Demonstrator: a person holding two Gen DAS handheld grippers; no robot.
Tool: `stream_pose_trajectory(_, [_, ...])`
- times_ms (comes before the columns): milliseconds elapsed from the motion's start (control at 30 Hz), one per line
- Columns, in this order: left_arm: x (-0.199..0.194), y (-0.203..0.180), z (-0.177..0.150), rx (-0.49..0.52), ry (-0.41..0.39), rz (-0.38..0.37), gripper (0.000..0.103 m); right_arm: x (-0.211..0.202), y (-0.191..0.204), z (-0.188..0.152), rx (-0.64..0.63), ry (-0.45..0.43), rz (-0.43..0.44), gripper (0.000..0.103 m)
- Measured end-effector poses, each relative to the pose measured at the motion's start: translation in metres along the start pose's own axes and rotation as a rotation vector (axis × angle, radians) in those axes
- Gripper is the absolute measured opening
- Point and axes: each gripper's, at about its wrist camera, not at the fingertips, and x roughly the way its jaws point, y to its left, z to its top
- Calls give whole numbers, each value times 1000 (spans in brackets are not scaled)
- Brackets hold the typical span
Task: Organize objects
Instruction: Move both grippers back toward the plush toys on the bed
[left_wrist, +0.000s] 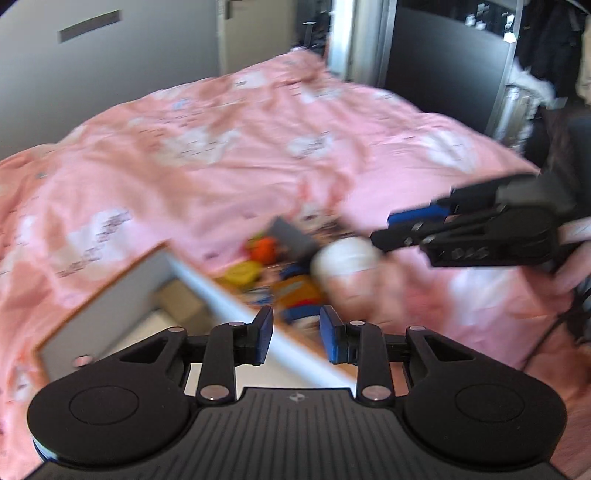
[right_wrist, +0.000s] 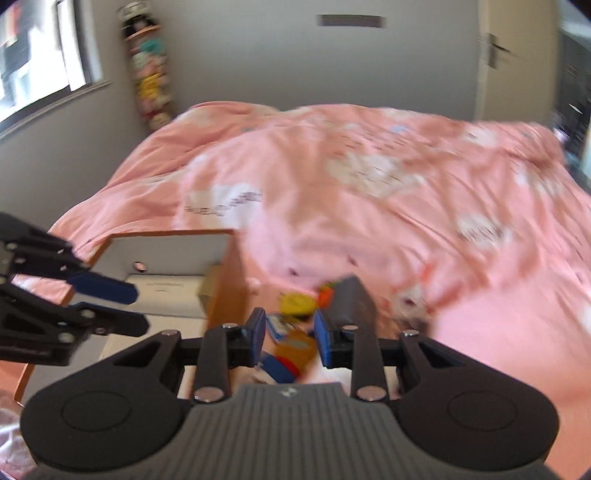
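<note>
— Nearest the lens?

— Left gripper (left_wrist: 296, 338), jaws apart and gripping nothing, hanging over the right wall of an open cardboard box (left_wrist: 110, 295). That wall runs as a pale diagonal from far left to near right, passing between the blue pads (left_wrist: 264, 336).

— And the right gripper (right_wrist: 290, 341)?

— Jaws also apart, nothing between them. In the left wrist view it comes in from the right, side-on, its tips close to a white rounded object (left_wrist: 345, 258) that is too blurred to name.

— Where are the things to organize?

— A small heap on the pink duvet (right_wrist: 369, 184), just right of the box: a yellow toy (right_wrist: 297, 303), an orange piece (right_wrist: 325, 295), a blue-and-orange packet (right_wrist: 291, 350), and a dark grey flat slab (right_wrist: 352, 302). The slab's long axis runs near to far, tilted slightly.

— What is inside the box?

— A white flat carton (right_wrist: 162, 291) and a small brown carton (right_wrist: 210, 291) beside it.

— Anything around the bed?

— A window (right_wrist: 44, 55) far left, and a hanging column of plush toys (right_wrist: 151, 74) in the corner.
</note>
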Motion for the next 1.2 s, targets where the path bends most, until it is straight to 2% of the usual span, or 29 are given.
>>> stream_pose_trajectory(167, [37, -40, 9, 56, 9, -93, 35, -4, -37, -52, 136, 51, -129, 31])
stream_pose_trajectory(233, [52, -50, 11, 76, 19, -100, 35, -1, -49, -68, 181, 79, -164, 31])
stream_pose_trajectory(333, [80, -63, 16, 87, 46, -94, 35, 5, -57, -81, 234, 104, -150, 30])
stream_pose_trajectory(467, [109, -83, 21, 149, 88, -88, 37, 17, -60, -91, 251, 137, -139, 30])
stream_pose_trajectory(533, [125, -87, 23, 176, 125, -74, 41, 21, -64, -95, 273, 153, -143, 30])
stream_pose_trajectory(600, [140, -91, 26, 205, 161, -86, 49, 24, -71, -99, 304, 163, -138, 30])
stream_pose_trajectory(700, [155, -98, 26, 260, 188, -57, 51, 26, -80, -103, 347, 173, -132, 30])
stream_pose_trajectory(867, [170, -103, 25, 303, 224, -36, 48, 30, -84, -105, 375, 184, -121, 30])
stream_pose_trajectory(1067, [145, -76, 38, 186, 178, -85, 49, 21, -80, -95, 374, 128, -88, 30])
stream_pose_trajectory(1167, [132, -56, 48, 157, 180, -41, 49, 19, -74, -80, 362, 92, -26, 32])
stream_pose_trajectory(1200, [130, -49, 51, 155, 191, -25, 49, 20, -71, -74, 356, 85, -5, 38])
